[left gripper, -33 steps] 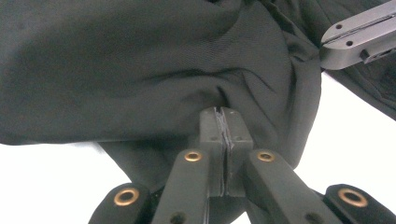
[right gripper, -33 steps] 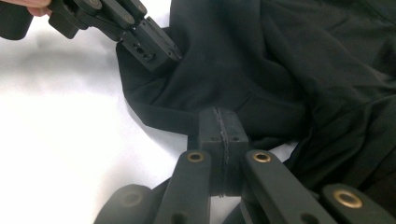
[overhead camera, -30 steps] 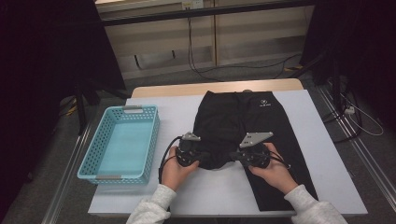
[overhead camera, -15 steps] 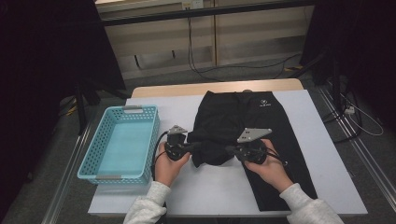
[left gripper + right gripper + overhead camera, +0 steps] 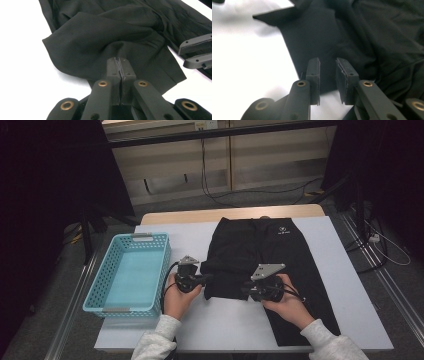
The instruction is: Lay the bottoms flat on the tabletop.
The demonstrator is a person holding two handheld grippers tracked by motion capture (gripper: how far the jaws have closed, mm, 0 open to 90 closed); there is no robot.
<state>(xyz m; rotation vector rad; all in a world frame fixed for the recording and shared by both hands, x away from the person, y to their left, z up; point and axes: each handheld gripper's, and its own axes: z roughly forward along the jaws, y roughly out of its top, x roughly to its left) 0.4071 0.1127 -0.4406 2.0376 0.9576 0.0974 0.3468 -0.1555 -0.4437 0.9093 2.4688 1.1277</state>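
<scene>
Black trousers (image 5: 285, 245) lie flat on the white table (image 5: 225, 330), waistband at the far side. Their left leg (image 5: 227, 282) is folded back up over itself. My left gripper (image 5: 206, 279) is at that fold's left edge, its jaws (image 5: 121, 61) pressed together with the cloth drawn up to their tips. At the fold's right side is my right gripper (image 5: 246, 290), and its jaws have just been opening. They stand slightly apart (image 5: 327, 62) over the hem (image 5: 312, 42), with cloth lying below the gap and the pads not pressing on it.
A light blue plastic basket (image 5: 100, 285) sits on the table's left part, close to my left hand. Bare white table lies in front of the trousers. Behind the table are cables on the floor and a dark stand.
Both hands have edged a little to the left and the folded leg has shifted with them. The right gripper's jaws have parted from the cloth.
</scene>
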